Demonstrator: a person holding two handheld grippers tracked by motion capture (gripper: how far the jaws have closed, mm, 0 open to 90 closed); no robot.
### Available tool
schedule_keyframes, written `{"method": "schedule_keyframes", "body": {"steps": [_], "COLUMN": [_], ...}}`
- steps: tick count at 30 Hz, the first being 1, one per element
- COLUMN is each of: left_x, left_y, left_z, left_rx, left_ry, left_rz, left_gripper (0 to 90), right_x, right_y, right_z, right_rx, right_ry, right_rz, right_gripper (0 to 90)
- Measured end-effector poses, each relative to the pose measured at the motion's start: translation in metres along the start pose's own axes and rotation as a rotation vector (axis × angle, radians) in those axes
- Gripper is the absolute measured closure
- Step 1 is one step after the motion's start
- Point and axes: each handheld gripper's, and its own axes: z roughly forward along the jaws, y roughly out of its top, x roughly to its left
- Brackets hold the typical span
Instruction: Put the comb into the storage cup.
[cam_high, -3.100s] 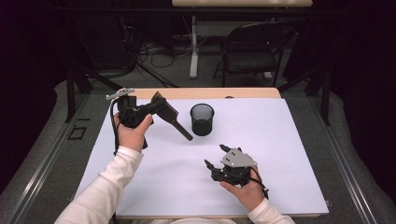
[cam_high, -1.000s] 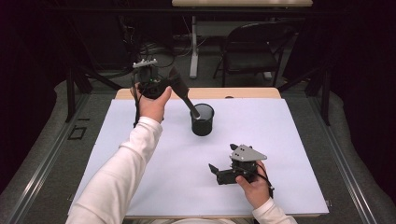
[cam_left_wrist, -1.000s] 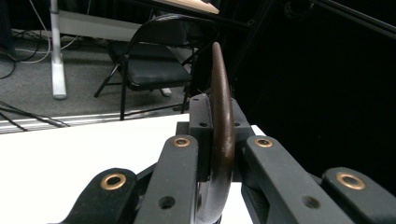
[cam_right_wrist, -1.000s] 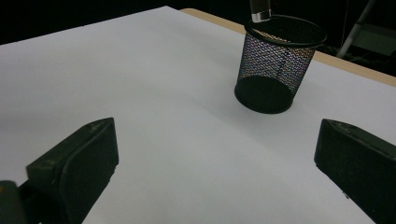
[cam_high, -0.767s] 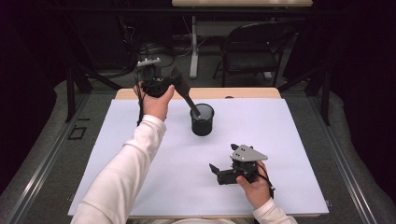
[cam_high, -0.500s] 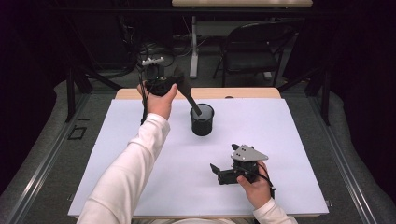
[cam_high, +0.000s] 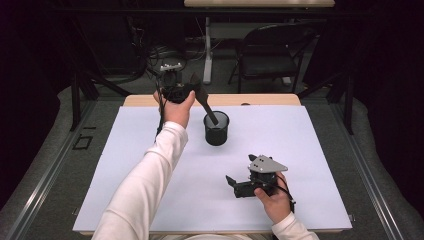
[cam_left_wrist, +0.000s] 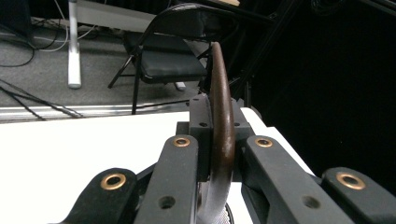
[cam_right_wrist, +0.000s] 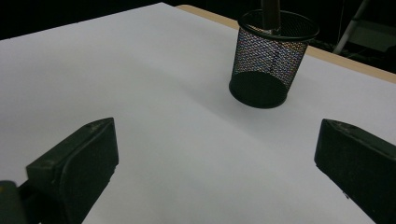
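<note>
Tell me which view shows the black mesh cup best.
The right gripper view: the mesh cup stands whole, its weave and rim sharp. The high view shows it small, from above. In the left gripper view the fingers block it.

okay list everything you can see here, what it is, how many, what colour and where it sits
Black wire-mesh cup: one, black, upright on the far middle of the sheet.
Dark brown flat-bladed utensil: one, dark brown, tilted, lower end inside the cup, upper end clamped in the left gripper.
White sheet: one, white, covering most of the table.
Wooden table: one, light wood, edge showing beyond the sheet.
Black folding chair: one, black, on the floor behind the table.
Left gripper: one, black, raised at the table's far edge, jaws shut on the utensil.
Right gripper: one, black with a grey plate, near side of the sheet, jaws wide open, nothing held.
Hands: two, in white sleeves, one on each gripper.
</note>
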Motion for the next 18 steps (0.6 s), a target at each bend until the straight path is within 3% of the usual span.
{"method": "schedule_keyframes", "body": {"steps": [18], "left_x": [-0.001], "left_y": [-0.011], "left_z": [0.016], "left_rx": [0.035], "left_ry": [0.014], "left_rz": [-0.005], "left_gripper": [86.3], "right_x": [-0.002], "right_y": [0.000], "right_z": [-0.001], "right_rx": [0.002], "right_ry": [0.002], "right_rz": [0.005], "right_gripper": [0.0]}}
